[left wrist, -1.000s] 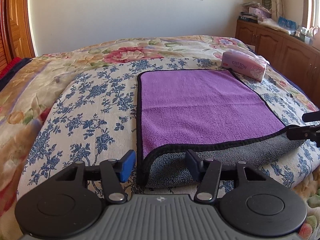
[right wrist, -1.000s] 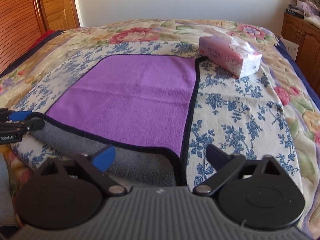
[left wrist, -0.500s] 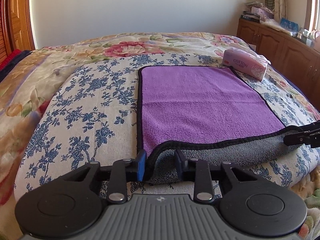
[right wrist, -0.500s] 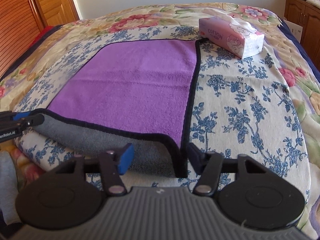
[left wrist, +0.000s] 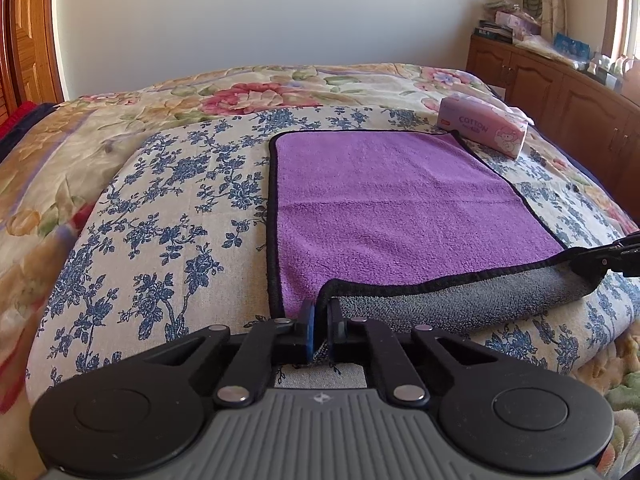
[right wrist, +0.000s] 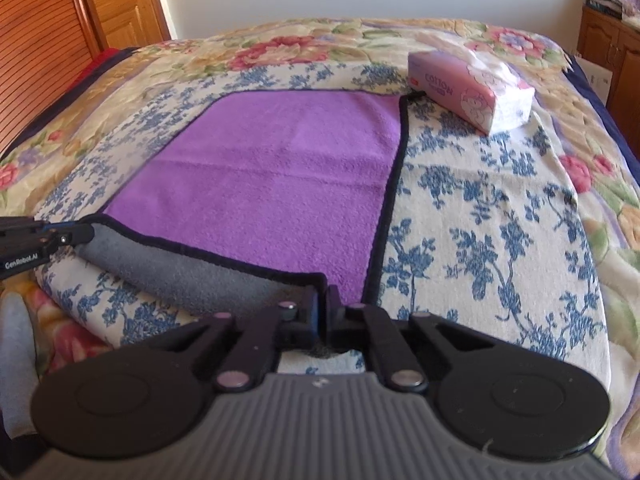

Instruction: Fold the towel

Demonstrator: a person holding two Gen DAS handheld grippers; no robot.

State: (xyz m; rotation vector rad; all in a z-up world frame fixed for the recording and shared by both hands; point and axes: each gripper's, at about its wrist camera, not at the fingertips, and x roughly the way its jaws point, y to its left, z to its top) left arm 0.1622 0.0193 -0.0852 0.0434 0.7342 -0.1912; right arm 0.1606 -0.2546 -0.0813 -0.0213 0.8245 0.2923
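Note:
A purple towel with black trim and a grey underside lies flat on the bed; it also shows in the right wrist view. Its near edge is turned up, showing a grey strip. My left gripper is shut on the towel's near left corner. My right gripper is shut on the near right corner. Each gripper shows at the edge of the other's view: the right one and the left one.
A pink tissue pack sits just past the towel's far right corner, also in the right wrist view. The floral bedspread spreads around. Wooden cabinets stand at right, a wooden door at left.
Both grippers went from open beside the towel's near corners to shut on them. The near edge has lifted slightly.

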